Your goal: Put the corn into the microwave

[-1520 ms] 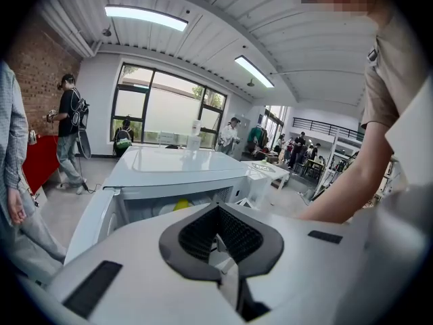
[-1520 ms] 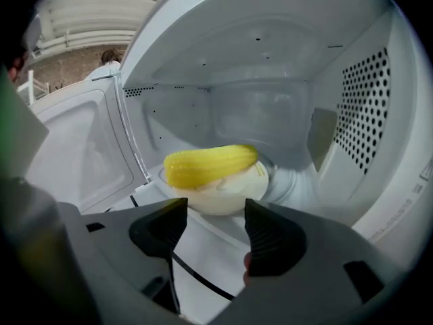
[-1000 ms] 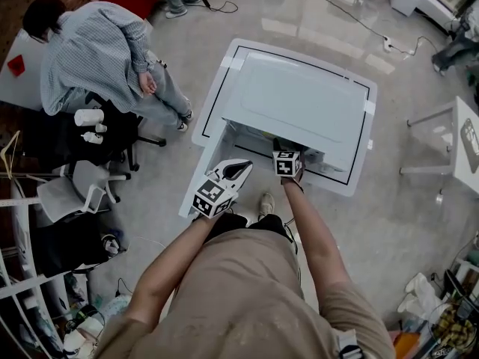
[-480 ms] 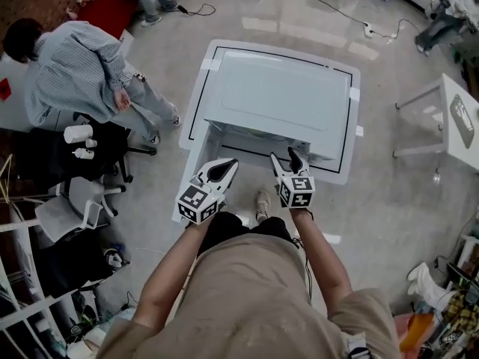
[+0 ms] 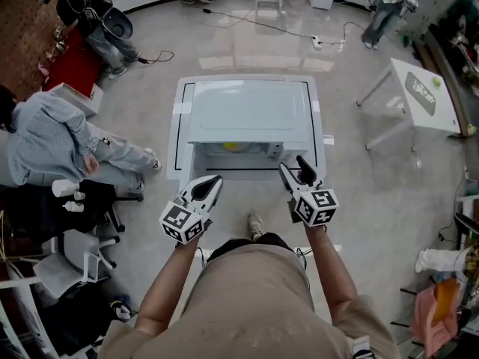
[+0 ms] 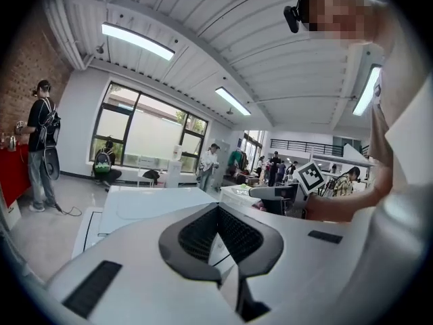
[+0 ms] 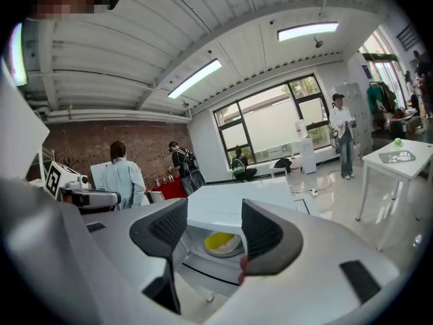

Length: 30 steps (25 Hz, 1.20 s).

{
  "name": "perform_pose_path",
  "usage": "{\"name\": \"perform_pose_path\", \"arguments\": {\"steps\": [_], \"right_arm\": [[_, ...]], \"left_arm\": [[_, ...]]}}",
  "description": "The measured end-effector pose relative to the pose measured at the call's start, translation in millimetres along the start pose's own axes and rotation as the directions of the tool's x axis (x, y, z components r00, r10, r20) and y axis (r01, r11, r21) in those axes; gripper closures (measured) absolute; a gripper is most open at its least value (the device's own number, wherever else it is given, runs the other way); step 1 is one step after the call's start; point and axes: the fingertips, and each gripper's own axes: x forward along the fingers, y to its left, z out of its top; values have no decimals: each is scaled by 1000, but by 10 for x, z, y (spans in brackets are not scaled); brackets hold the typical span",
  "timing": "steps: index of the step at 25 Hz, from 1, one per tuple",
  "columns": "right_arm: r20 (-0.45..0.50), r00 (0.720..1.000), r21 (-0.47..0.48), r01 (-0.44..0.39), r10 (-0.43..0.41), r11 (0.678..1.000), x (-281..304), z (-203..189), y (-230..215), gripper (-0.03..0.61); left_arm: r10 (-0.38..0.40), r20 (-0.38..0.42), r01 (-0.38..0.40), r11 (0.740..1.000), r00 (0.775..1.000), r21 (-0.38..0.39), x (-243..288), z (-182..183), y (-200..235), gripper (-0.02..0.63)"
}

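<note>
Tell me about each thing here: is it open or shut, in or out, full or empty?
microwave: front open, inside showing.
corn: inside the microwave, lying on the round plate.
left gripper: shut, holding nothing.
right gripper: open, holding nothing, pointed at the microwave's opening.

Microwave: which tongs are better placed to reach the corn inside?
Probably the right tongs: open, looking at the corn in the microwave. The left tongs are shut, and their view misses the opening.
</note>
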Motion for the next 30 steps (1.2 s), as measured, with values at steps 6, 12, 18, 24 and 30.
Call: {"name": "perform_pose_path", "arguments": {"steps": [6, 12, 18, 24, 30], "right_arm": [[61, 994, -47, 97, -94, 994, -603, 222, 133, 322], [121, 970, -5, 213, -211, 977, -1171, 117, 130, 322], [136, 955, -13, 269, -265, 963, -1707, -127, 324, 323], [145, 951, -29, 278, -271, 960, -2077, -263, 437, 322], [115, 956, -16, 275, -271, 961, -2157, -461, 379, 322]], "left_arm": [[-32, 39, 31, 999, 999, 8, -498, 172, -162, 609], [-39, 50, 38, 999, 998, 7, -970, 87, -119, 609], [-29, 61, 30, 999, 998, -15, -1250, -168, -127, 609], [-47, 73, 44, 999, 996, 31, -1294, -231, -337, 609], [-37, 91, 36, 999, 995, 16, -1321, -272, -471, 609]]}}
